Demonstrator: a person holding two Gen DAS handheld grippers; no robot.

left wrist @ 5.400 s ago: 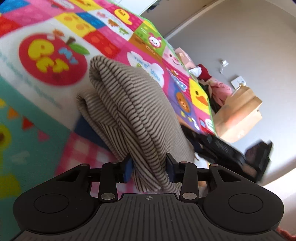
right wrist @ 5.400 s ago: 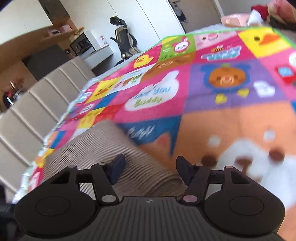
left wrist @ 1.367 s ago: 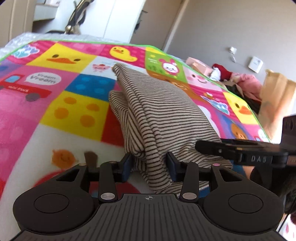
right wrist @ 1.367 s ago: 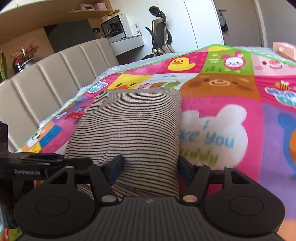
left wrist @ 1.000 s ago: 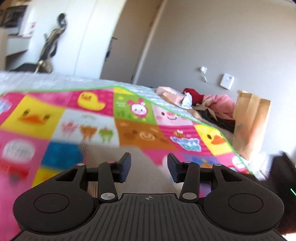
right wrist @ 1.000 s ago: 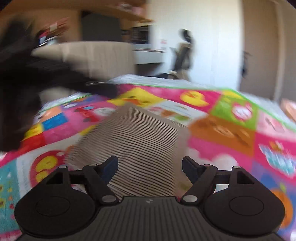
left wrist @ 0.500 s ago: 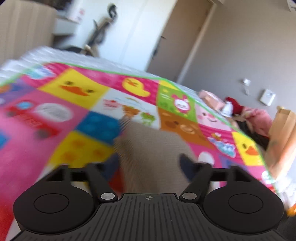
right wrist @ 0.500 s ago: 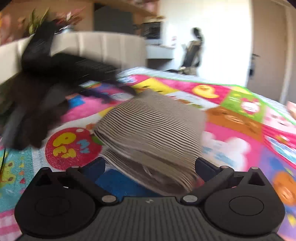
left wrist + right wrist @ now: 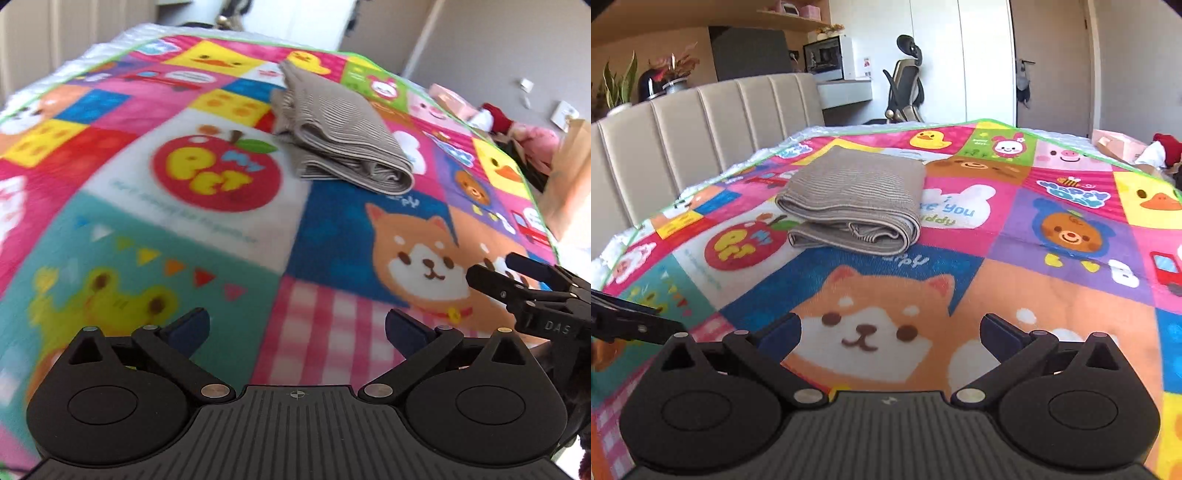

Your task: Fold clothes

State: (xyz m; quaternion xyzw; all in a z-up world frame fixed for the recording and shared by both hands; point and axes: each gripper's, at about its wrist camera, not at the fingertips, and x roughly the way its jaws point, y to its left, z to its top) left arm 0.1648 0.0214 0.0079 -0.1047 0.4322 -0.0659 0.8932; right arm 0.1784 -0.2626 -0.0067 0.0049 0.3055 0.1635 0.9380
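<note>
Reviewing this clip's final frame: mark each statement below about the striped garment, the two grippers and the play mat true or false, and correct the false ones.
1. The striped garment lies folded on the play mat. True.
2. The left gripper is shut on the garment. False: its jaws are wide open and empty, well short of the garment.
3. The right gripper is open and holds nothing. True.
4. The garment covers the dog picture. False: it lies beyond the dog, beside the red apple picture.
5. A brown paper bag stands on the mat next to the garment. False: it stands off the mat, past its edge.
</note>
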